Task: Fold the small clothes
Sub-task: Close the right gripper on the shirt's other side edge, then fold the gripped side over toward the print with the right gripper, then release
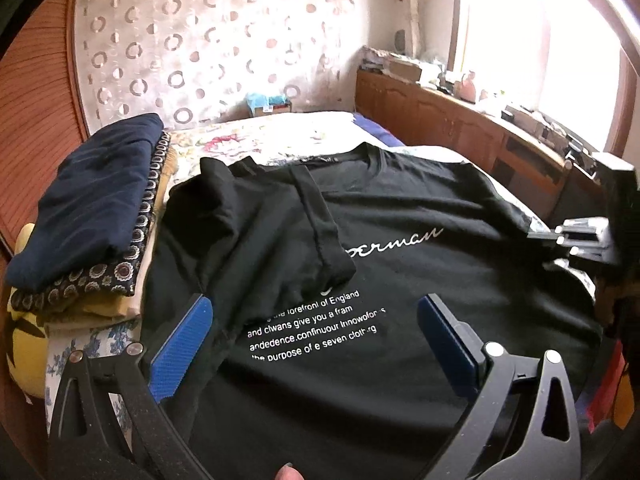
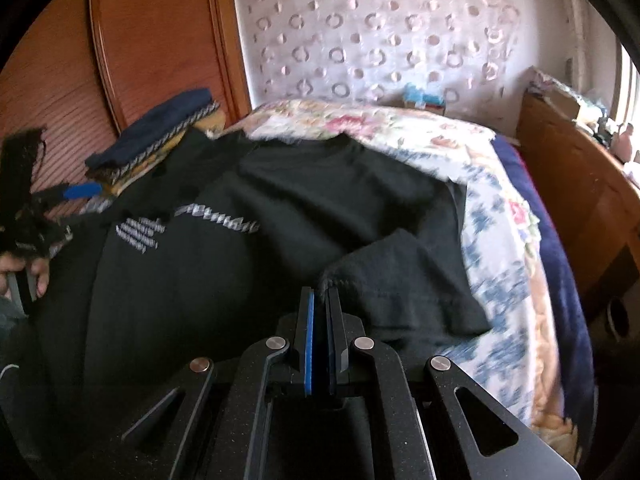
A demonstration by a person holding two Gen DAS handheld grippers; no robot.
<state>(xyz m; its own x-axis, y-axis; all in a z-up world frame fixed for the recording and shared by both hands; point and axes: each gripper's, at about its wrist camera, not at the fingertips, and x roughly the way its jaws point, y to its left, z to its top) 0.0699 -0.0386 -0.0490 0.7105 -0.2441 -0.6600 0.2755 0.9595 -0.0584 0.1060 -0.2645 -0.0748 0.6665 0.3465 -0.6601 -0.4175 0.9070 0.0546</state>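
Observation:
A black T-shirt [image 1: 400,264] with white print lies spread on the bed, neckline towards the far side. Its left sleeve [image 1: 280,232] is folded inwards over the chest. My left gripper [image 1: 314,304] hovers open over the printed text, with nothing between its blue pads [image 1: 180,348]. It also shows at the left edge of the right wrist view as the left gripper [image 2: 76,192]. My right gripper [image 2: 320,292] is shut on the edge of the shirt's right sleeve [image 2: 400,280], which bunches up at the fingertips. In the left wrist view the right gripper [image 1: 580,236] is at the shirt's right side.
A stack of folded clothes [image 1: 92,200], dark blue on top, sits left of the shirt on the floral bed cover [image 2: 500,220]. A wooden wardrobe [image 1: 40,100] stands behind it. A low wooden cabinet [image 1: 440,120] with clutter runs along the bed's right side under the window.

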